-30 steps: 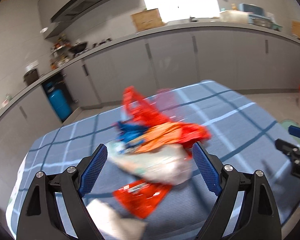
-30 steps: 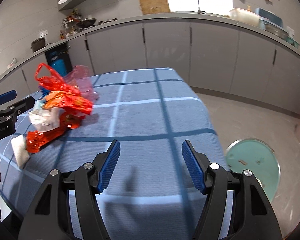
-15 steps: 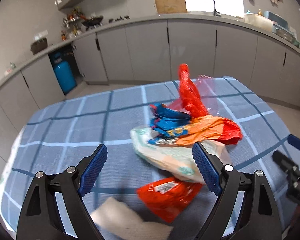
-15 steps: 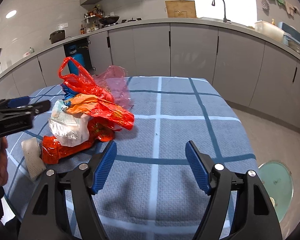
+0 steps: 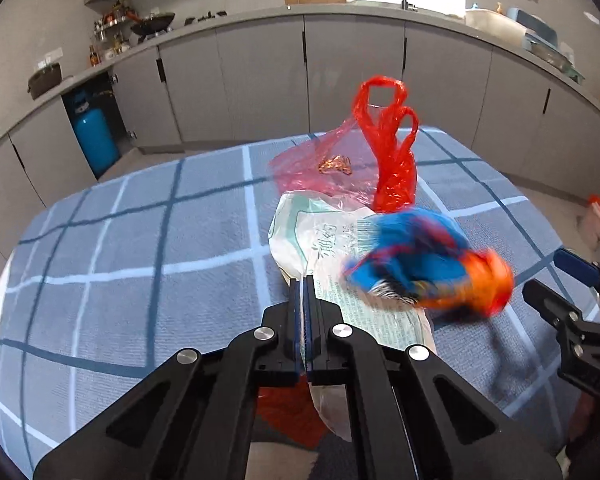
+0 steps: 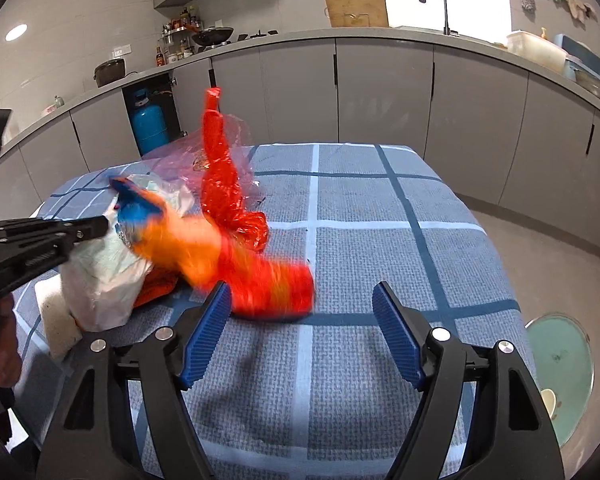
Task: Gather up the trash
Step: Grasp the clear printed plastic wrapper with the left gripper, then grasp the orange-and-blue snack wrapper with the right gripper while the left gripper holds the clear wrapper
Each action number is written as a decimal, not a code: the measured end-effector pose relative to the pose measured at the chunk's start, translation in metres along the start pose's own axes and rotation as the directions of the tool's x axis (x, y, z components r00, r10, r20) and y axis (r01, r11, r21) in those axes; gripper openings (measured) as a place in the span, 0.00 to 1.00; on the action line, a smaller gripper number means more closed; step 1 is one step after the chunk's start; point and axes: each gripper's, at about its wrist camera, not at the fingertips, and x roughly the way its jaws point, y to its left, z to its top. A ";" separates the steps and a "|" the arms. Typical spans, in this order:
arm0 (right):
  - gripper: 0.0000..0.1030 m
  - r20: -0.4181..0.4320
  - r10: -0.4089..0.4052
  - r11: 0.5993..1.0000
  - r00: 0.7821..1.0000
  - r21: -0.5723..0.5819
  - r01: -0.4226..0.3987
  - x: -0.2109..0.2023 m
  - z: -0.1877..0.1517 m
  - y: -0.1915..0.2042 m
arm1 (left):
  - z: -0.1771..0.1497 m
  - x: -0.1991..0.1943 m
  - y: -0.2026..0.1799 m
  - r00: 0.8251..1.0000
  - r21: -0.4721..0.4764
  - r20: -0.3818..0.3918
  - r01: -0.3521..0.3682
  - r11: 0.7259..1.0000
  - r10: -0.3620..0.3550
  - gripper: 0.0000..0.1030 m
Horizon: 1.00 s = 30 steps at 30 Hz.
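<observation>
My left gripper (image 5: 303, 280) is shut on the edge of a white and green plastic wrapper (image 5: 320, 240) and holds it raised above the blue checked tablecloth (image 5: 140, 248). A blue and orange snack wrapper (image 5: 428, 272) is blurred, sliding off it to the right; it also shows in the right wrist view (image 6: 204, 252). A red plastic bag (image 5: 392, 152) stands behind, on a clear pink bag (image 5: 320, 168). My right gripper (image 6: 300, 312) is open and empty, low over the cloth just right of the pile.
A red wrapper (image 6: 160, 288) and a white tissue (image 6: 56, 328) lie under the raised wrapper. A green round bin lid (image 6: 560, 364) is on the floor to the right. Grey kitchen cabinets (image 6: 380, 92) stand behind the table.
My left gripper closed on the white wrapper and lifted it. The blue and orange wrapper is tumbling off to the right. My right gripper moved closer to the pile.
</observation>
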 end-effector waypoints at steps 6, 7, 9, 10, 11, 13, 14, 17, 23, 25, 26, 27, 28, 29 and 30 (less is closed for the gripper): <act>0.76 0.009 0.025 0.999 1.000 -0.030 -0.025 0.001 0.008 0.012 | 0.006 -0.026 0.013 0.993 0.013 0.083 -0.085 0.996 0.083 0.02; 0.76 0.007 0.018 0.999 1.000 -0.033 -0.018 0.002 0.008 0.014 | 0.008 -0.028 0.014 0.990 0.014 0.096 -0.102 0.995 0.100 0.02; 0.76 -0.013 -0.007 1.000 1.000 -0.025 0.006 0.004 0.008 0.016 | 0.009 -0.037 0.018 0.976 0.015 0.138 -0.171 0.985 0.167 0.02; 0.76 -0.026 -0.019 1.000 0.999 -0.008 0.019 0.003 0.006 0.015 | 0.010 -0.040 0.019 0.968 0.019 0.156 -0.201 0.980 0.195 0.02; 0.76 -0.031 -0.027 1.000 0.999 0.008 0.028 0.000 0.004 0.014 | 0.010 -0.042 0.018 0.958 0.027 0.176 -0.235 0.972 0.227 0.02; 0.76 -0.035 -0.029 0.999 0.999 0.019 0.030 -0.006 -0.001 0.013 | 0.010 -0.042 0.021 0.959 0.019 0.171 -0.232 0.972 0.226 0.02; 0.76 -0.037 -0.026 0.999 0.999 0.022 0.027 -0.011 -0.004 0.013 | 0.009 -0.042 0.022 0.962 0.015 0.164 -0.225 0.974 0.220 0.02; 0.76 -0.047 -0.033 0.999 0.998 0.022 0.034 -0.022 -0.012 0.010 | 0.002 -0.043 0.023 0.970 0.007 0.133 -0.205 0.979 0.202 0.02; 0.76 -0.072 0.014 1.000 0.997 0.007 -0.013 -0.033 -0.024 0.015 | -0.021 -0.062 0.016 0.981 0.034 0.107 -0.167 0.985 0.162 0.02; 0.76 -0.098 0.028 1.000 0.995 0.009 -0.027 -0.026 -0.029 0.017 | -0.026 -0.064 0.016 0.982 0.036 0.099 -0.164 0.986 0.160 0.02; 0.76 -0.108 0.039 0.999 0.993 0.012 -0.038 -0.023 -0.032 0.018 | -0.027 -0.064 0.017 0.982 0.034 0.096 -0.165 0.986 0.161 0.02; 0.76 -0.119 0.050 0.999 0.992 0.013 -0.049 -0.020 -0.033 0.020 | -0.028 -0.064 0.019 0.982 0.030 0.093 -0.168 0.985 0.165 0.02; 0.74 -0.134 0.062 0.998 0.989 0.010 -0.061 -0.016 -0.036 0.023 | -0.029 -0.064 0.021 0.982 0.026 0.090 -0.171 0.985 0.168 0.02; 0.71 -0.147 0.070 0.998 0.987 0.002 -0.070 -0.014 -0.038 0.026 | -0.029 -0.065 0.023 0.981 0.018 0.089 -0.174 0.985 0.171 0.02; 0.68 -0.157 0.082 0.996 0.984 -0.006 -0.084 -0.012 -0.040 0.029 | -0.029 -0.065 0.025 0.981 0.011 0.090 -0.176 0.984 0.174 0.02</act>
